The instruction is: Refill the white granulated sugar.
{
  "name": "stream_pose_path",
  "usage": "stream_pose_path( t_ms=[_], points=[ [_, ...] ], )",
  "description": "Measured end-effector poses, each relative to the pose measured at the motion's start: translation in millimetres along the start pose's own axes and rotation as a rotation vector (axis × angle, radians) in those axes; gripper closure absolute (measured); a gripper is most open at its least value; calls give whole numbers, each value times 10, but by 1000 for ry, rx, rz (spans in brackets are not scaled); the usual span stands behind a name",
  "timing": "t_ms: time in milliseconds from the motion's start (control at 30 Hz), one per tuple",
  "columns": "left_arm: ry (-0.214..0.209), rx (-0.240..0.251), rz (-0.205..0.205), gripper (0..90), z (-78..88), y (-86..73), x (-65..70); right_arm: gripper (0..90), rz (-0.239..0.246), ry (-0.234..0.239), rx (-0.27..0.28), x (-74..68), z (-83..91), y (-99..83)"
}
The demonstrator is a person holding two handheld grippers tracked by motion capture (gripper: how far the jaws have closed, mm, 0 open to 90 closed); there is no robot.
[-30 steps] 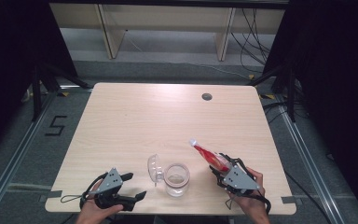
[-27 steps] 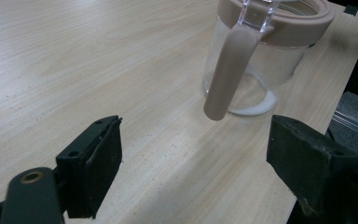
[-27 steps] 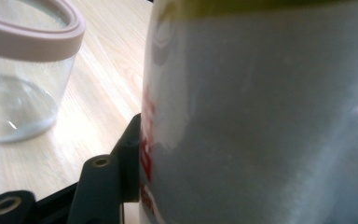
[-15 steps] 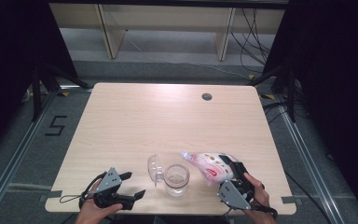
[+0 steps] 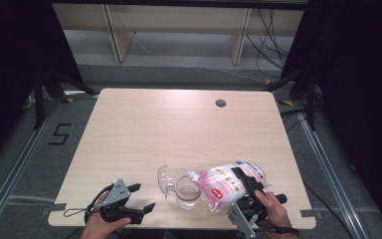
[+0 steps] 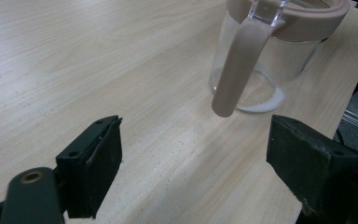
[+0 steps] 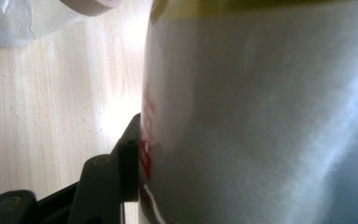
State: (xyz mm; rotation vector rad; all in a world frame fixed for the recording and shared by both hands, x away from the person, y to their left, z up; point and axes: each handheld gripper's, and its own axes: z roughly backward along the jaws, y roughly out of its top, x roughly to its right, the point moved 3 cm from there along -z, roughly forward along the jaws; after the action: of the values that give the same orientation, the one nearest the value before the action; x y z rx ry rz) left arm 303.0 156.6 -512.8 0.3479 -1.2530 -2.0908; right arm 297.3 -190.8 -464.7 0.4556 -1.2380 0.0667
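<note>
The bag is now lying tilted over the jar, with its cut corner pointing at the jar's open mouth; a second ago it was standing more upright and farther to the right, so the pouring is probably about to begin. The jar is standing near the front edge of the counter, and its clear lid is hanging open to the left. The right gripper is holding the bag at its middle, the jaws pressing on both sides and about half open because the bag is thick. The right hand is turning the bag sideways toward the jar. The left gripper is resting on the counter left of the jar, its jaws standing wide open and holding nothing.
</note>
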Motion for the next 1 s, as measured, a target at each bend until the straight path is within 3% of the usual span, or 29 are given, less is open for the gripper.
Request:
stream_pose_path(
  t_ms=[33, 100, 133, 333, 367, 433, 467, 500, 533, 567, 633, 833, 867, 1000],
  points=[
    [0, 0, 5, 178, -3, -2, 1, 478, 46, -15, 0, 17, 5, 16],
    [0, 0, 2, 178, -4, -2, 0, 478, 68, -32, 2, 17, 3, 20],
    [0, -2, -2, 178, -3, -1, 0, 479, 128, -46, -4, 22, 4, 35],
    [-2, -3, 4, 178, -3, -3, 6, 480, 243, -60, -26, 11, 20, 82],
    [-1, -5, 3, 178, -4, -3, 6, 480, 288, -63, -19, 32, 17, 109],
    [-2, -5, -2, 178, -4, -1, 6, 481, 315, -64, -20, 38, 20, 132],
    [-3, 3, -1, 178, -7, 3, 10, 481, 300, -62, -21, 18, 18, 129],
    [-5, 4, -21, 178, -4, 6, 1, 481, 346, -70, -18, 35, 22, 151],
    [-3, -8, -33, 178, 5, 3, -11, 481, 339, -66, -21, 12, 17, 145],
    [-3, -5, -28, 178, 4, 2, -10, 482, 357, -66, -40, 10, 28, 153],
    [-3, -5, -26, 178, 4, 2, -8, 482, 396, -76, -25, 23, 17, 168],
    [-4, -5, -27, 178, 3, 0, -9, 484, 430, -71, -42, -22, 10, 150],
    [-3, -5, -26, 178, 2, -1, -9, 486, 476, -80, -30, 3, 7, 166],
    [-3, -6, -29, 178, 4, -1, -9, 488, 498, -76, -47, 1, 10, 157]
  ],
)
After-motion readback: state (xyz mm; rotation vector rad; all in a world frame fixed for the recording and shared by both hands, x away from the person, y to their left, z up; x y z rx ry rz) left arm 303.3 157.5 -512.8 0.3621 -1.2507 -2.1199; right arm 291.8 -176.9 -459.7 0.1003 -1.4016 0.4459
